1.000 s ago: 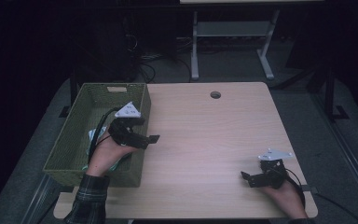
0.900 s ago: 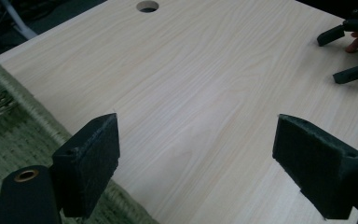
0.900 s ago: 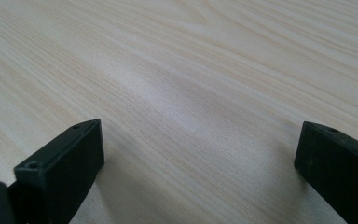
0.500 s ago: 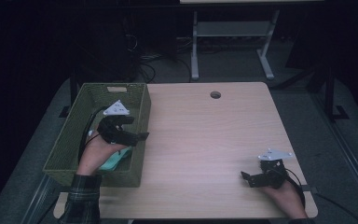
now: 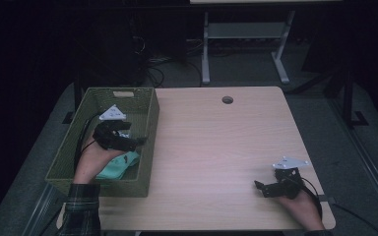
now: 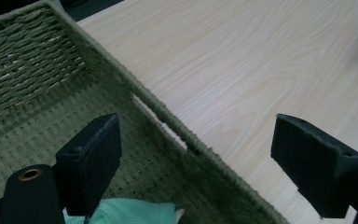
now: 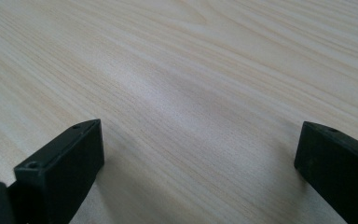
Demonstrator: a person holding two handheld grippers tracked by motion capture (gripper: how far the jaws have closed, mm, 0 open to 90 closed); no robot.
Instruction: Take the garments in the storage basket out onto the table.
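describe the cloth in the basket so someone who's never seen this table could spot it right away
Start at the wooden table and go to its left edge, where a green woven basket sits. Inside, at the end nearest the person, a mint-green cloth lies crumpled on the bottom, below the open left gripper. Its pale, smooth fabric stands out against the darker olive weave around it.

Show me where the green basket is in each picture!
High view: the green basket sits on the table's left edge, with the left gripper over it.
Left gripper view: its woven wall runs diagonally between the open jaws.
Right gripper view: not in it, just wooden tabletop.
Shared landmark: the mint cloth inside the basket.
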